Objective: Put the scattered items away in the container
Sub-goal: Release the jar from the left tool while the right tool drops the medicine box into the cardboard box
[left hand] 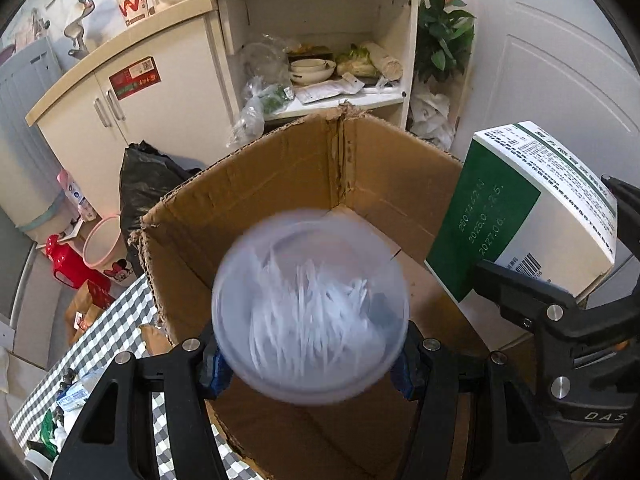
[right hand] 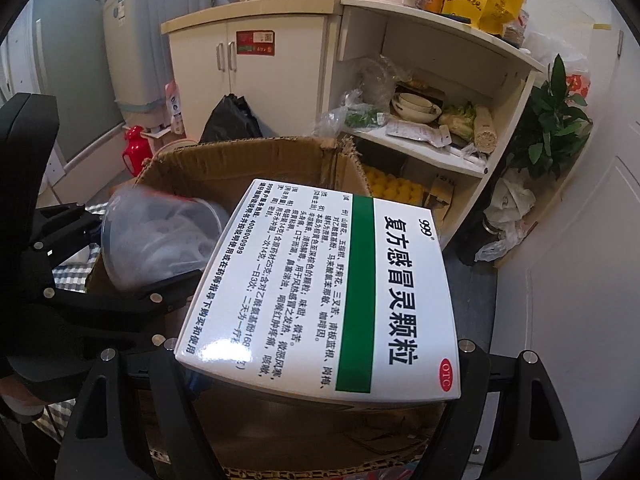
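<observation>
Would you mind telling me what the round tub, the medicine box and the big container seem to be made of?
Round tub: apparently translucent plastic, its white contents showing through. Medicine box: glossy printed card, with a glare patch. Big container: plain brown corrugated cardboard, matte, with torn, ragged edges.

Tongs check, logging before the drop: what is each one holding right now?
Left tongs: closed on the clear plastic tub.
Right tongs: closed on the white and green medicine box.

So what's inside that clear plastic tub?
The clear tub in the left tongs holds white, thin, strip-like pieces, blurred by motion. What they are, and anything beneath them, cannot be seen.
</observation>
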The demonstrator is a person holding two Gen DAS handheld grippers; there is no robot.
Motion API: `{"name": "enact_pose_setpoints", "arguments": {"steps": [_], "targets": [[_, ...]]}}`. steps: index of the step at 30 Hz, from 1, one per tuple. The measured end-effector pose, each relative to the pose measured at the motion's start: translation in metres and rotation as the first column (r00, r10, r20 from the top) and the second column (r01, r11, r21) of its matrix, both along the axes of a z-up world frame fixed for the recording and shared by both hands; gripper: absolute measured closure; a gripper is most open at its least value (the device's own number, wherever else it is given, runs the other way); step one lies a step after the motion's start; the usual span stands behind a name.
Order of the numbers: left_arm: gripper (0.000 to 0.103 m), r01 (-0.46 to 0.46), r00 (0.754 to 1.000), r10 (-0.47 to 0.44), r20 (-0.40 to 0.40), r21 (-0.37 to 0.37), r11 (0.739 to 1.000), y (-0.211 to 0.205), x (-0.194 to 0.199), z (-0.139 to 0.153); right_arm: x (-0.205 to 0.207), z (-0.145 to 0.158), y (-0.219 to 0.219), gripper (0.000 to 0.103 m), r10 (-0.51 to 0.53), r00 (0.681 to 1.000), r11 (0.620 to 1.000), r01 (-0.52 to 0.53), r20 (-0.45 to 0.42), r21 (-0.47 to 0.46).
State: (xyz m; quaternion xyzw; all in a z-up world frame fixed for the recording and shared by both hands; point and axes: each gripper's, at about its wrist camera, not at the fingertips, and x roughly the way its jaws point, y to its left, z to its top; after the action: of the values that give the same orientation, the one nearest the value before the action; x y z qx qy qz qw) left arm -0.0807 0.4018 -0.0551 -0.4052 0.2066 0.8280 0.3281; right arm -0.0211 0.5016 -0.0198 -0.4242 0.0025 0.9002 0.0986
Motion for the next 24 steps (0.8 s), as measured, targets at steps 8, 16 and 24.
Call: {"name": "enact_pose_setpoints", "arguments": {"steps": [8,16,24], "targets": [[0.029,-0.035,0.999,0.036,-0.035,0.039,0.999,-0.013,-0.006,0.015,-0.005,0.0,-0.002,0.022,-0.014,1.0,1.0,0.014,0.012,0.006],[0.023,-0.06,0.997,0.067,-0.044,0.136,0.989,-0.031,-0.007,0.041,-0.005,0.002,-0.009,0.022,-0.01,1.0,1.0,0.01,0.02,0.016],[0.021,-0.081,0.993,0.095,-0.073,0.177,0.981,-0.05,0.0,0.062,0.0,0.014,-0.024,0.008,-0.023,1.0,0.998,0.024,-0.013,0.06]]}}
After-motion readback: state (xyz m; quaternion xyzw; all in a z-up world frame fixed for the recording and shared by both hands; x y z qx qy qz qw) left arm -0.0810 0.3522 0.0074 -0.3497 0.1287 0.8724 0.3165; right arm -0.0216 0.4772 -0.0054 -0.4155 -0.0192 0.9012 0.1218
